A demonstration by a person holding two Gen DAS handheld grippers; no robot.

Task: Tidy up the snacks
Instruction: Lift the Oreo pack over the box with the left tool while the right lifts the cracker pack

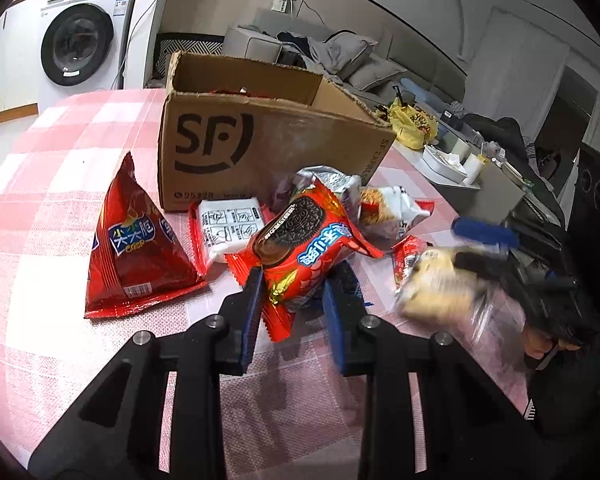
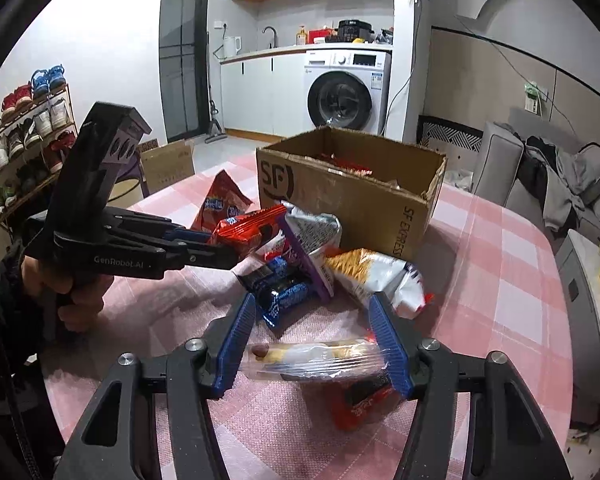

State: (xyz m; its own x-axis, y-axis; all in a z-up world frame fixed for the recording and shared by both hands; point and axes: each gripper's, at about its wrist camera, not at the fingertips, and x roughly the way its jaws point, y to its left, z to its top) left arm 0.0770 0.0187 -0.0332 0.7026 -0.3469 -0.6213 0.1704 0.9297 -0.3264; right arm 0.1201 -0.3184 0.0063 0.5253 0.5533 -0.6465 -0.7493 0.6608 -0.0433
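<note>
A red Oreo biscuit packet is clamped between the blue-padded fingers of the left gripper and held above the pink checked tablecloth, while a clear plastic-wrapped pastry is pinched between the fingers of the right gripper, over a small red packet lying on the cloth. Beyond them, a red triangular crisp bag, a white flat sachet and a silver-and-yellow snack bag are heaped just before the open brown SF cardboard box, in which red packets are partly seen.

Open-topped cardboard box walls ahead, snack pile crowding its front, bare tablecloth leftward.
</note>
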